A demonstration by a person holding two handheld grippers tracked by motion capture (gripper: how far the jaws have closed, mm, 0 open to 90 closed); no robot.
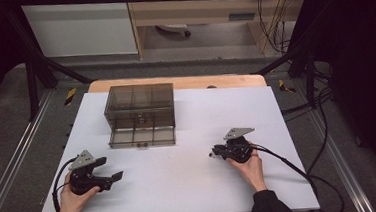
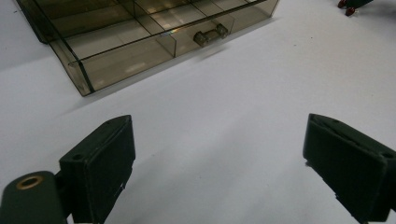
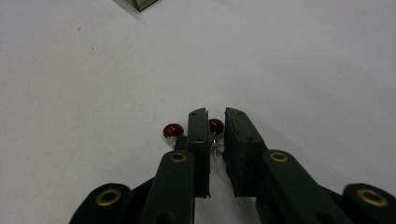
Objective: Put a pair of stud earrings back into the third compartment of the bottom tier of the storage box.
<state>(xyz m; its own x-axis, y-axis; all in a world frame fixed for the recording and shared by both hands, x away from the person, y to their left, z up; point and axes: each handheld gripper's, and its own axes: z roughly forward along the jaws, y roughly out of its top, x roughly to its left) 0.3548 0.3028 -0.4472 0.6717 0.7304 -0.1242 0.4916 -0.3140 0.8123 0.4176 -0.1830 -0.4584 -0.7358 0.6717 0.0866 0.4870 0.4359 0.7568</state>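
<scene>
Two little red beads sit at the tip of the right gripper [image 3: 215, 122]. One red bead on a thin pin [image 3: 215, 126] is between its jaws, which are pinched nearly together on it. The other red bead [image 3: 173, 131] lies just outside the jaws, at about 9 o'clock from the first one, touching the white table [image 3: 303, 60]. From above, the right gripper [image 1: 218, 153] rests on the table at about 4 o'clock from the smoky see-through drawer box [image 1: 140, 107], well apart from it.

The left gripper [image 2: 219, 154] has its jaws spread wide with nothing between them, just bare table under them. Past it, at about 11 o'clock in its own view, is the pulled-out drawer [image 2: 135, 42] with its dividers and small handle [image 2: 211, 34]. From above, the left gripper [image 1: 115, 177] is held by a hand [image 1: 72, 199] at about 7 o'clock from the box.
</scene>
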